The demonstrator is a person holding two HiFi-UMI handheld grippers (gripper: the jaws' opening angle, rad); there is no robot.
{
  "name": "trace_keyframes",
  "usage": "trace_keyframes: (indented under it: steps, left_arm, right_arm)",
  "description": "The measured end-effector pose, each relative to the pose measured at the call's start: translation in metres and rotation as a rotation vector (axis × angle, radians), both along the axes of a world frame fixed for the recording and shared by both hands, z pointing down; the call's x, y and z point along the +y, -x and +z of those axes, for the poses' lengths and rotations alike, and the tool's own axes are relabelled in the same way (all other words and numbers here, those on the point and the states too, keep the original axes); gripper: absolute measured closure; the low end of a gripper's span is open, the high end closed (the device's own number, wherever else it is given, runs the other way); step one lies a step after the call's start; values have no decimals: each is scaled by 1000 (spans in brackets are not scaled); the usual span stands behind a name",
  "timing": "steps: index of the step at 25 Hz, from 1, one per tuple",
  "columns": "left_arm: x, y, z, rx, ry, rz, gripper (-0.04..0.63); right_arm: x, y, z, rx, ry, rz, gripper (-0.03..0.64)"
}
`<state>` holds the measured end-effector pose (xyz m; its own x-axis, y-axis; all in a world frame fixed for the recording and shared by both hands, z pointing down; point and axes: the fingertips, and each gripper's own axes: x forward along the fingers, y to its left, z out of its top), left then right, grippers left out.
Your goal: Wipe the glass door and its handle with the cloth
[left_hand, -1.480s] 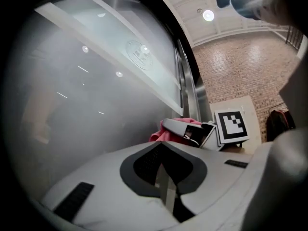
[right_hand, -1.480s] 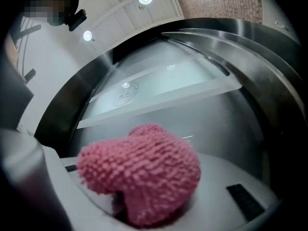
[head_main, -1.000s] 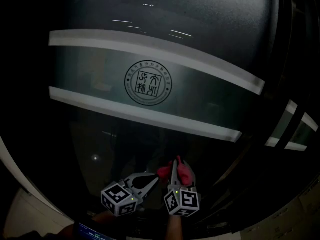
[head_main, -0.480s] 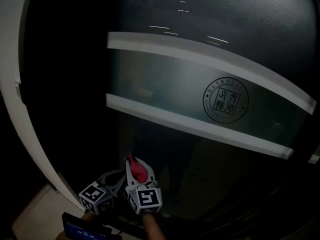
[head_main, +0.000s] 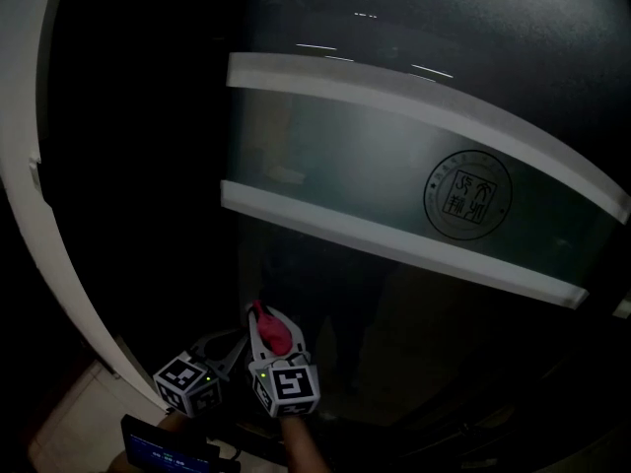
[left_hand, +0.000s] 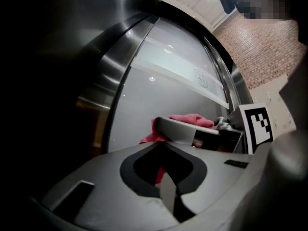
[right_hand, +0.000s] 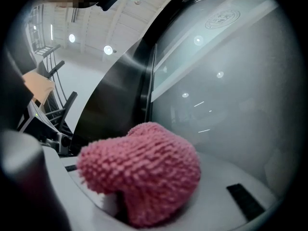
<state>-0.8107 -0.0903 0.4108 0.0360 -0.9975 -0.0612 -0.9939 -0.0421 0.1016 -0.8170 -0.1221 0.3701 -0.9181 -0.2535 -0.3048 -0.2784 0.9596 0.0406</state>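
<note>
Looking at where things stood, I'd call it early-to-middle on the glass and nothing done on the handle, though that's a guess. The right gripper (head_main: 271,328) had its jaws pinched on the pink cloth (head_main: 279,339), which bulged out past the tips as a fat fuzzy wad. It sat low on the glass door (head_main: 394,166), near the pane's lower left edge and well below the frosted band with the round seal (head_main: 467,194). From the right gripper view the cloth was right up by the glass, but I couldn't say whether it actually touched.

The left gripper (head_main: 235,348) sat just beside the right one, jaws pressed together with nothing between them. The pink showing past it in its own view was the other gripper's cloth.

The head view was too dark to show streaks or clean patches, so I couldn't tell what had been wiped. Going by the cloth's position, the whole upper pane, the band and the seal looked left to do. I also couldn't pick out a handle for sure in any view, so that part was open too. The white door frame (head_main: 39,215) ran down the left side.
</note>
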Motion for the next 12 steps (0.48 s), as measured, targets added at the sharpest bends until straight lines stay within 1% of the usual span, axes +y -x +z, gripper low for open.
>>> trace_keyframes:
  steps: [3, 7, 10, 12]
  left_arm:
    - [-29, -41, 4, -5, -12, 91, 591]
    - [-70, -131, -1, 12, -11, 247, 591]
    - [-92, -199, -4, 7, -9, 354, 589]
    - [-105, -241, -1, 12, 0, 411, 589]
  right_arm:
    - [-34, -53, 8, 38, 16, 114, 572]
    - [-78, -144, 10, 61, 30, 281, 572]
    - [-104, -215, 7, 57, 34, 379, 572]
    - [-120, -264, 8, 56, 41, 439, 572]
